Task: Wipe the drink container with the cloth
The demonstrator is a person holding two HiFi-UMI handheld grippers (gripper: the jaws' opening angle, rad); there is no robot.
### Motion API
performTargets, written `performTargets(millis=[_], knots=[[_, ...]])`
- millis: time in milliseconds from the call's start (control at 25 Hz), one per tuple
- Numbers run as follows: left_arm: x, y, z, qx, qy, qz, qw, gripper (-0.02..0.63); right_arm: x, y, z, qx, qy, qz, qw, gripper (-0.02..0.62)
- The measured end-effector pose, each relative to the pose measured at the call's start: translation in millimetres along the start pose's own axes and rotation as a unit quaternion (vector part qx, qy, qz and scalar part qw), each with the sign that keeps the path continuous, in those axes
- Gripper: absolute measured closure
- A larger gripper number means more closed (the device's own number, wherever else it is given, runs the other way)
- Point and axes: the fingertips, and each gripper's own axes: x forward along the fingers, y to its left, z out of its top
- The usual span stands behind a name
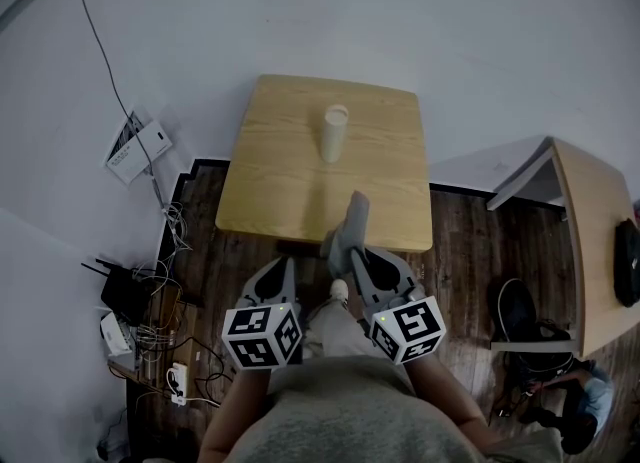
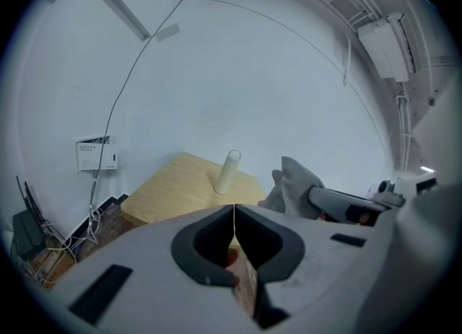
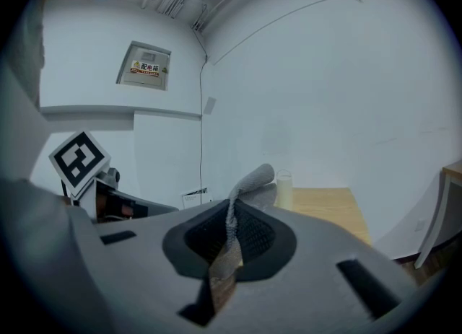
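One cloth [image 3: 251,179] in right gripper [image 3: 232,213]

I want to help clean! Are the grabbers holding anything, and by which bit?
The right gripper pinches the cloth partway along, one end poking out past its jaws. The left gripper is shut and empty.

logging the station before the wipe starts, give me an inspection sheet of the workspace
surface: small wooden table, bare except for the container
job's things: drink container upright on the table; cloth held off it
clutter: nothing seen on the table
grippers: left gripper shut, empty; right gripper shut on cloth
cables: cables tangled on the floor by a router; one runs up the wall
surroundings: white wall, dark wood floor, second desk at right
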Motion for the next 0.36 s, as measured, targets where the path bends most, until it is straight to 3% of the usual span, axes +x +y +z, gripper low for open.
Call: performTargets(millis=[360], knots=[[-0.6,-4.6,0.2,0.004,0.0,-0.005,1.0,0.604,-1.0,2.8,4.2,0.002,-0.006,0.004,1.0,0.586]])
